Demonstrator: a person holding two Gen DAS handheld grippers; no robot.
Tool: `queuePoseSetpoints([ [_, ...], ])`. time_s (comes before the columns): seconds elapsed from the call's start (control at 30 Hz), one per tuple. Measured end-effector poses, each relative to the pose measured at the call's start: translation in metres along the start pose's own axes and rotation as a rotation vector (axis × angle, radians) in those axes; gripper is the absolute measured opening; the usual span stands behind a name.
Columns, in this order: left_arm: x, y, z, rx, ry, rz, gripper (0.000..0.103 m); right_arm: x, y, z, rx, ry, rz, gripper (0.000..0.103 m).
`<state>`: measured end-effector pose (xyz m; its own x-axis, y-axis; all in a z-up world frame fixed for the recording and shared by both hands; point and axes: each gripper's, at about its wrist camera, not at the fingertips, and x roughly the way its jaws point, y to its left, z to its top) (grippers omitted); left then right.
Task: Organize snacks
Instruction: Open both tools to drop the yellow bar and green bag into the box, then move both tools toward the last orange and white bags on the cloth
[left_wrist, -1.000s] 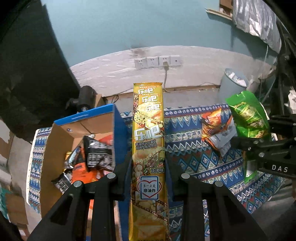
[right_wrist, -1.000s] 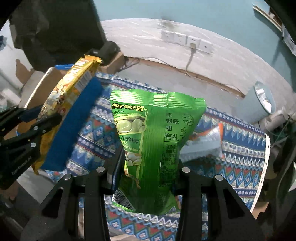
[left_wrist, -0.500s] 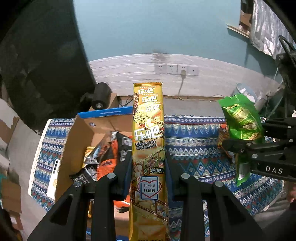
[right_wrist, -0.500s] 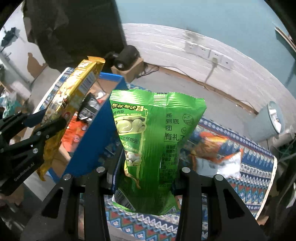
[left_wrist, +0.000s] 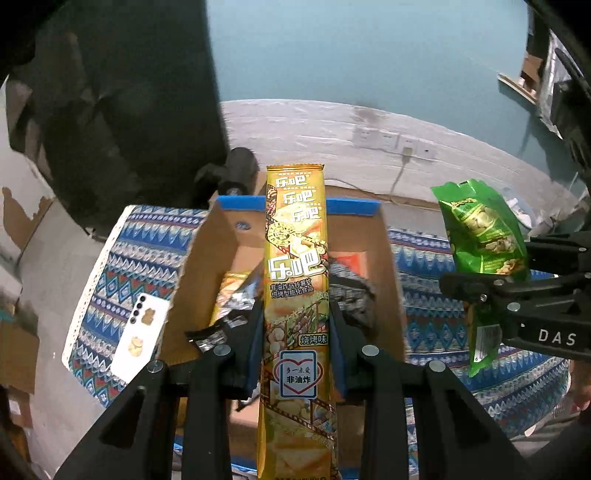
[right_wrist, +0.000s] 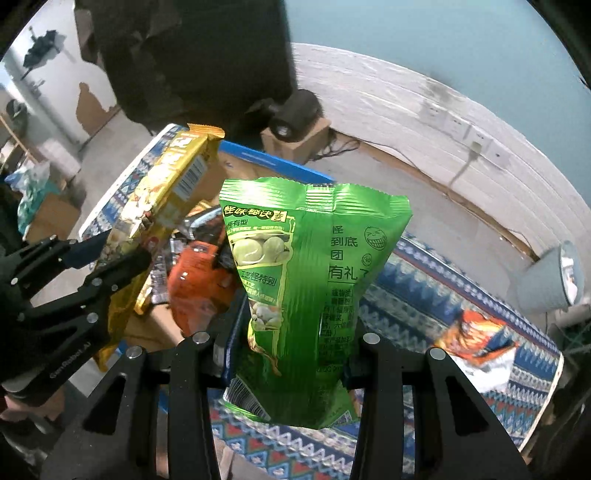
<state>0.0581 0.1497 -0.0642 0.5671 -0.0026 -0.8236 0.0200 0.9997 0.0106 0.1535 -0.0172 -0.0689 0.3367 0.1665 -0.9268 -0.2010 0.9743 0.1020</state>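
Patterned tablecloth (left_wrist: 140, 258) below; left fingers (left_wrist: 295, 332) clamp yellow packet (left_wrist: 295, 280), right fingers (right_wrist: 291, 332) apparently pinch green bag (right_wrist: 314, 266).

Both wrist views are dim fisheye pictures with black, vignetted corners. Straight lines bow near the edges: the white wall band (left_wrist: 332, 129) curves like an arch. Light is soft and cool, with no hard shadows. The yellow snack pack (left_wrist: 295, 295) and the green snack bag (right_wrist: 306, 295) are sharp at the centre, with mild sheen on the foil. The background and the orange packet (right_wrist: 476, 339) look smeared by motion blur.
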Motion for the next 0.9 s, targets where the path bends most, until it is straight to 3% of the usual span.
queuePoseSetpoints([
  [0.57,0.021,0.061,-0.013,-0.06,0.028,0.069,0.033,0.055,0.062,0.034,-0.028,0.09,0.073,0.041],
  [0.6,0.022,0.062,-0.013,-0.062,0.03,0.072,0.033,0.055,0.062,0.034,-0.024,0.089,0.073,0.043],
  [0.7,0.02,0.063,-0.011,-0.069,0.024,0.092,0.042,0.051,0.059,0.033,-0.005,0.075,0.067,0.068],
  [0.77,0.016,0.061,-0.009,-0.067,0.011,0.096,0.057,0.047,0.055,0.032,0.006,0.064,0.057,0.07],
  [0.9,0.011,0.054,-0.006,-0.052,-0.007,0.101,0.062,0.038,0.041,0.029,0.044,0.048,0.042,0.071],
])
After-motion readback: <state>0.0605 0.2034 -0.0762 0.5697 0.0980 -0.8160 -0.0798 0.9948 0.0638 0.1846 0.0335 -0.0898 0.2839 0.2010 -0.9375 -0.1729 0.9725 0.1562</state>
